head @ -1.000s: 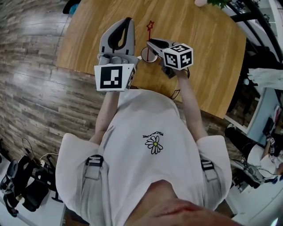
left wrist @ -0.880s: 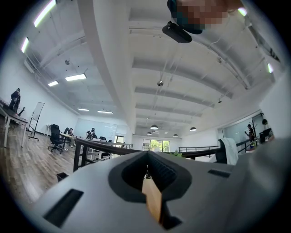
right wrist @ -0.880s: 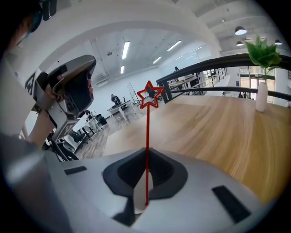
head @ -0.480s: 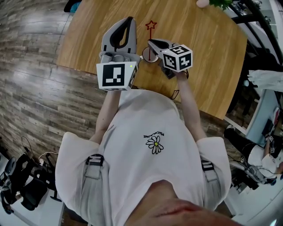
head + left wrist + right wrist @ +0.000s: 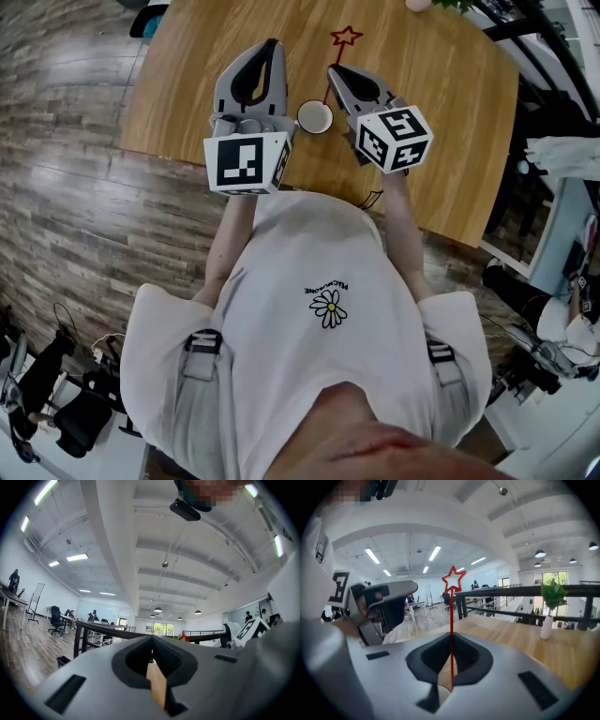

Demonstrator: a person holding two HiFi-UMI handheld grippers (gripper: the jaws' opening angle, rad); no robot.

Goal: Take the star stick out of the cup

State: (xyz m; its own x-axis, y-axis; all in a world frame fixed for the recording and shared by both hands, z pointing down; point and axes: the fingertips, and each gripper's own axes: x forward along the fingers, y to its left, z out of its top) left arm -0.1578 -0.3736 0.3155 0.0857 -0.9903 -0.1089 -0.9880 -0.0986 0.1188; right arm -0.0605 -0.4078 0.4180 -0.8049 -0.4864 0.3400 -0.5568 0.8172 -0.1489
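The red star stick (image 5: 343, 45) is clamped in my right gripper (image 5: 336, 75), which is shut on its thin stem. The star tops the stem, clear above the jaws (image 5: 453, 579), and the stem (image 5: 452, 620) runs down between the pads. In the head view the white cup (image 5: 314, 116) stands on the wooden table (image 5: 441, 112), between the two grippers and below the stick, which is outside it. My left gripper (image 5: 270, 47) is left of the cup with its jaws together and nothing in them (image 5: 152, 639).
A green plant in a white vase (image 5: 547, 620) stands at the table's far side. The table's near edge runs just in front of the person's body, with wood floor (image 5: 75, 187) to the left. The left gripper (image 5: 386, 595) shows in the right gripper view's left.
The right gripper shut on the stick and lifted it up and away from the cup; the cup's rim now shows whole. The left gripper stayed about where it was.
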